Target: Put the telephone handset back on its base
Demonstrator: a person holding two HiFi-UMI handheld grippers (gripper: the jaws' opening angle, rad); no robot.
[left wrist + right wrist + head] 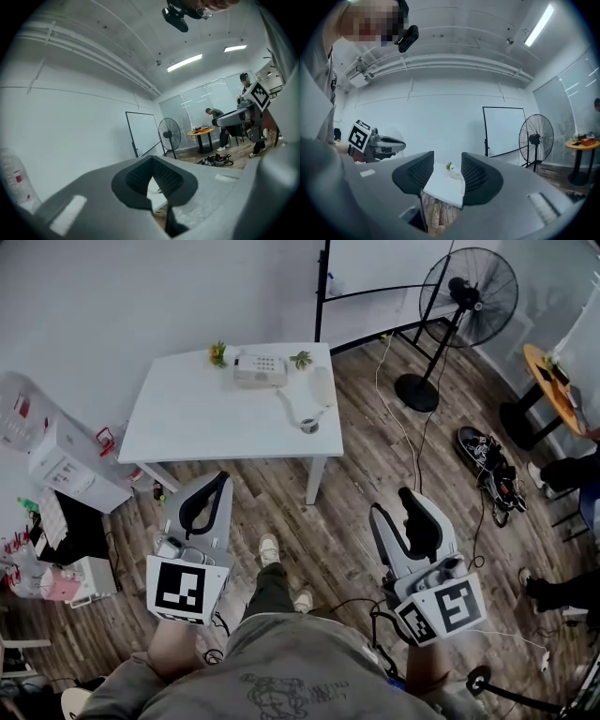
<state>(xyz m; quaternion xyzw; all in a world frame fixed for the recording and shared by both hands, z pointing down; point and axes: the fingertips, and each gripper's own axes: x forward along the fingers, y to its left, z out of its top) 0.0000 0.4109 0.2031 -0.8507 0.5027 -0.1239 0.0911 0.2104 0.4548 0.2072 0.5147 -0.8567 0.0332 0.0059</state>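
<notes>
both claws empty, well short of the worktop

left claw (223, 477) has its tips together, right claw (410, 493) stands apart, neither holding anything. beyond, on the white worktop (187, 413), the handset (322, 386) lies off its base (260, 369), right of it. risk, i judge: the coiled cord (289, 407) dragging the base or the small cup (309, 426); a floor cable (394, 418) lies near the approach.

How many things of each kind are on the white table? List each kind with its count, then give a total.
Telephone base: 1
Handset, off the base: 1
Small potted plants: 2
Small round object, too small to identify: 1
Total: 5
</notes>
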